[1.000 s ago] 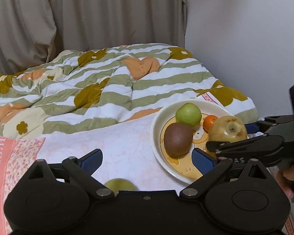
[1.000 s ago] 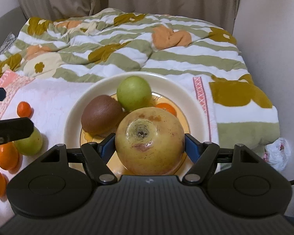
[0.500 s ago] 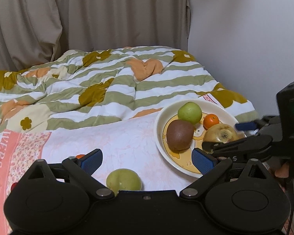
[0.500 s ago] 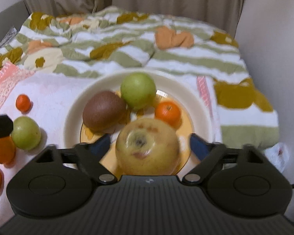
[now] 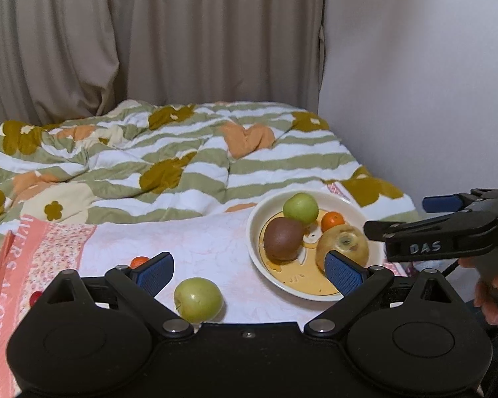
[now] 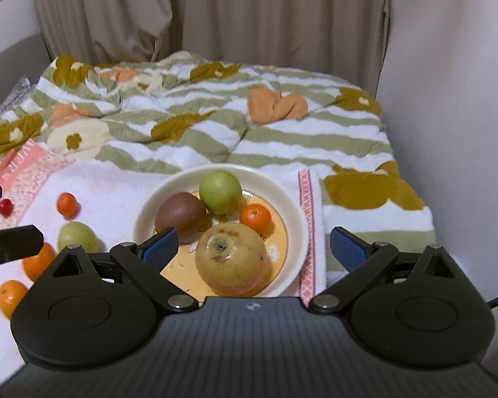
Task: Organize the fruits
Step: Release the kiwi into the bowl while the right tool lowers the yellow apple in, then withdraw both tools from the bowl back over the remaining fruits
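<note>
Loose fruit lay at the left of the white cloth: a small red fruit, a small orange, a green apple, and two larger oranges nearest us. None of these had shifted from a second earlier.

Our left gripper hung with its jaws spread and nothing between the pads; the green apple sat just under and ahead of it, untouched. Against the earlier left-wrist view the apple showed more fully, so we had drawn that claw up and back a little.

At centre, the plate held a brown kiwi-like fruit, a second green apple, a small mandarin and the large yellow pear at its near edge.

The change belonged to our right gripper. A second before, its pads had pressed both sides of the pear. Its jaws had just been opening and stood fully wide, both pads clear of the fruit, the left one near the kiwi-like fruit and the right one out beyond the plate's rim. The pear rested on the plate on its own. The view had also pulled higher and back, so we were withdrawing.

We judged the pear delivered, and the fruit on the cloth still to go, the green apple likely next.
</note>
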